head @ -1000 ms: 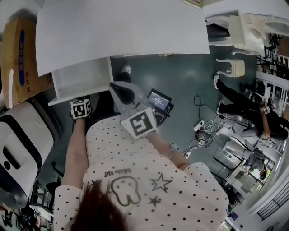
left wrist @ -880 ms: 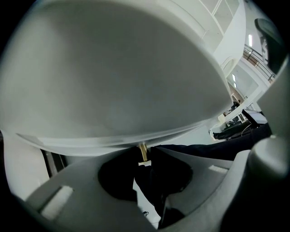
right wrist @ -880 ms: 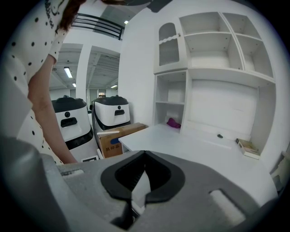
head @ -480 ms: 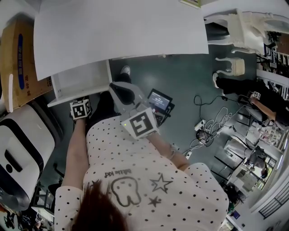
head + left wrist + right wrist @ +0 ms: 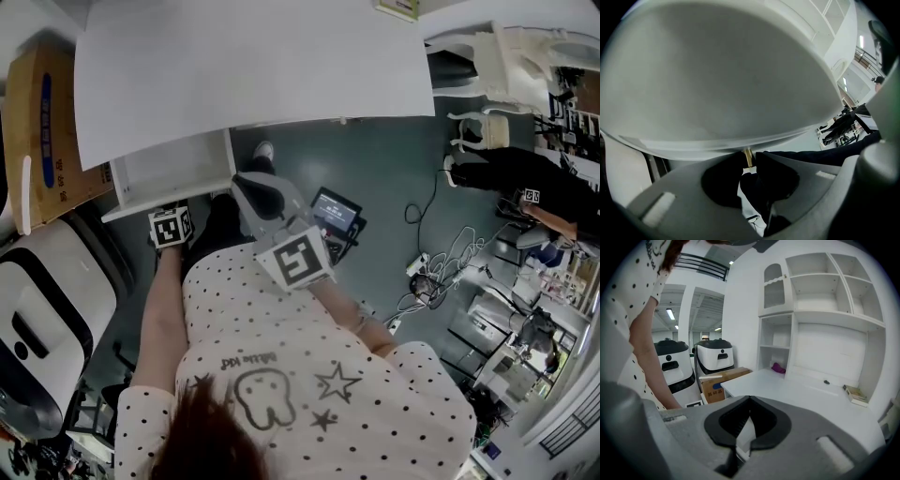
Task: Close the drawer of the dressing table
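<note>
The white dressing table (image 5: pixel 253 66) fills the top of the head view. Its drawer (image 5: pixel 169 167) stands pulled out at the left, and what shows of its inside is bare. My left gripper (image 5: pixel 172 217) sits at the drawer's front edge, its fingertips hidden under the marker cube. In the left gripper view the white drawer front (image 5: pixel 717 84) looms close and my left gripper (image 5: pixel 749 161) is shut on the brass drawer knob (image 5: pixel 747 156). My right gripper (image 5: pixel 242 180) hangs right of the drawer, over the floor. Its jaws meet at the tips with nothing between them (image 5: pixel 749 399).
A cardboard box (image 5: pixel 37 122) and a white-and-black machine (image 5: pixel 47 300) stand left of the drawer. On the floor lie a tablet (image 5: pixel 335 213) and cables (image 5: pixel 441 272). White chairs (image 5: pixel 506 56) and a person (image 5: pixel 525 178) are at the right. The table's shelves (image 5: pixel 825 301) rise behind.
The drawer and both grippers stay where they were. Only the person in the right background has shifted.
</note>
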The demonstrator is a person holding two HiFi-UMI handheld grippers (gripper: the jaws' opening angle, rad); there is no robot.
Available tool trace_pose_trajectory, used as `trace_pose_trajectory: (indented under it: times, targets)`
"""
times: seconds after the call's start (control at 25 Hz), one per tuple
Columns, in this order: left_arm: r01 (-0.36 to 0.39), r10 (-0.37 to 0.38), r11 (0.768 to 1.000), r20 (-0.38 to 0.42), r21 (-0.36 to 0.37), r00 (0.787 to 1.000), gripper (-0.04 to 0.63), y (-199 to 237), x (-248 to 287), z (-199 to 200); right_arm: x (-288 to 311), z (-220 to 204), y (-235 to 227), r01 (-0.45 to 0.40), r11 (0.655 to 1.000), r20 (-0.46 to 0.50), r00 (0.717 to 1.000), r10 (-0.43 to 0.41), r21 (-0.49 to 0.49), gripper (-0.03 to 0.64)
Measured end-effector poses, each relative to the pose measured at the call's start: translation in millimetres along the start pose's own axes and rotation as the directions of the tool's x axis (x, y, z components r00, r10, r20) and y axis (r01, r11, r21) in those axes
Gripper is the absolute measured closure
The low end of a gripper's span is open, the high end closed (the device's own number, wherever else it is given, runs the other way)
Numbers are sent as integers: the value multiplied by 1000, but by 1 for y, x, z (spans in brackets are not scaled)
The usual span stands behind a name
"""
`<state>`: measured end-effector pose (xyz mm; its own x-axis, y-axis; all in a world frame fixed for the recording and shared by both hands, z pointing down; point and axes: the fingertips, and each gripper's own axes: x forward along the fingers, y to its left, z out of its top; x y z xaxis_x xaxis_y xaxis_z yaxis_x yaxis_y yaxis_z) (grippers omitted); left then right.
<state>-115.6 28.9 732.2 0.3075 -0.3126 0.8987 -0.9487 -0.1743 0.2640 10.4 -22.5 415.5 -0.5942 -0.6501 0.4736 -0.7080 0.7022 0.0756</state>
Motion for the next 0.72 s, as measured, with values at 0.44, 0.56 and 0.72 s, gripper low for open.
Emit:
trace_pose_trajectory:
  times: [0.44, 0.56, 0.72]
  targets:
    - [-8, 8, 1000, -13, -13, 1000, 511, 0, 2, 8, -1, 1, -8, 8, 1000, -1, 1000, -8, 0, 617]
    - [-6, 5, 1000, -16, -19, 1000, 511, 0, 3, 10, 1, 1, -8, 6, 1000, -2, 1000, -6, 2, 617]
    - [-5, 4, 1000, -17, -26, 1000, 511, 3, 5, 11, 4, 1, -9, 8, 1000, 0, 1000, -8, -1, 617]
